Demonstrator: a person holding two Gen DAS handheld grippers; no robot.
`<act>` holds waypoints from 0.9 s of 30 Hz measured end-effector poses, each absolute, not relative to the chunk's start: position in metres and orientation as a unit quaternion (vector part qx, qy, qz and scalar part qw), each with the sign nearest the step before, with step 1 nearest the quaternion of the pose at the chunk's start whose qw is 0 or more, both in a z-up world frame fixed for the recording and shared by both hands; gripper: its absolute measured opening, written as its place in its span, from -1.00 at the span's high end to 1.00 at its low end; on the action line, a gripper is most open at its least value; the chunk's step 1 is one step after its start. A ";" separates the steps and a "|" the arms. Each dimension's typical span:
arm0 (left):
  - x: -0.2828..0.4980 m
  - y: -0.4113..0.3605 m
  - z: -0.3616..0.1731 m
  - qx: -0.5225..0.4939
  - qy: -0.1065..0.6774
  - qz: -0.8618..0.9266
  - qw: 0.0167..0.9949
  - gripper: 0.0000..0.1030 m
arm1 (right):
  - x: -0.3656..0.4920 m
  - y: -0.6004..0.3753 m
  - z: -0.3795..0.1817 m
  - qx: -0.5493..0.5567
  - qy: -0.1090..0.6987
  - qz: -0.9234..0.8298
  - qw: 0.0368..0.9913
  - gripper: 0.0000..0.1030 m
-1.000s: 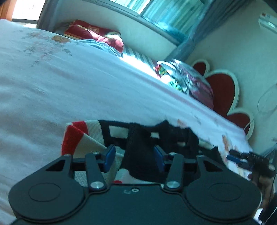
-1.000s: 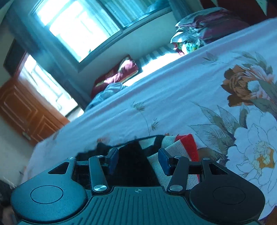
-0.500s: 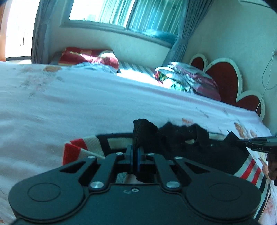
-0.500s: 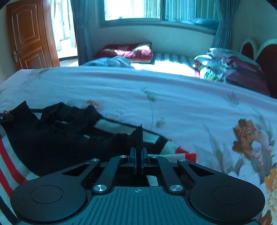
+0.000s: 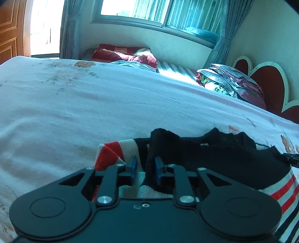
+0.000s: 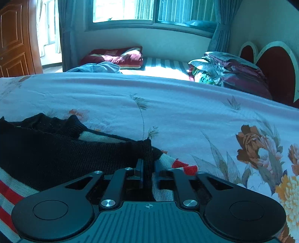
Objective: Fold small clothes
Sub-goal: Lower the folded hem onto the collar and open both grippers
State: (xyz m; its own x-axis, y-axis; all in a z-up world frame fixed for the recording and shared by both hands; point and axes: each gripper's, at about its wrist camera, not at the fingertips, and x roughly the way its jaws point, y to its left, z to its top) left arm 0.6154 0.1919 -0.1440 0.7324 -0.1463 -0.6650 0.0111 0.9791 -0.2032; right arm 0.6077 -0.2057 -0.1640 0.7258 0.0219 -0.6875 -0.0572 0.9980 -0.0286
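Nearest my left gripper, the blue pads stand a little apart with a ridge of black knit between them; the right pad touches the cloth, the left pad shows a gap, so I read it as loosened, not clamped. The sweater lies on the bedspread directly under and ahead of this gripper, its red and cream striped hem to the left of the pads and more stripes running off the lower right edge, cut off there.

My right gripper has its fingers nearly together with a black fold of the sweater standing up between them; a narrow gap shows on the right side, and I cannot tell if the cloth is truly pinched. From this camera the sweater spreads left of the gripper and out of frame.

At the sweater's right edge in the left view I see a small dark tip, likely the other gripper, too cut off to judge.

Beyond the sweater the bedspread carries printed flowers, large ones to the right. Farther off, past the bedspread's far edge, lies a maroon pillow with pale blue cloth in front of it, and a stack of folded bedding against the heart-shaped headboard. Behind all of it are the window and curtains; a wooden door stands far left.
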 end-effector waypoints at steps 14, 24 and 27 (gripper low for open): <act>0.607 0.117 -0.157 -0.006 0.376 -0.111 0.920 0.05 | 0.589 -0.131 -0.167 -0.062 0.379 0.135 0.913 0.20; 0.581 0.101 -0.134 0.045 0.335 -0.091 0.937 -0.61 | 0.559 -0.193 -0.137 -0.039 0.364 0.075 0.928 0.18; 0.559 0.070 -0.129 0.046 0.321 -0.135 0.936 -0.36 | 0.538 -0.156 -0.128 -0.045 0.357 0.144 0.922 0.18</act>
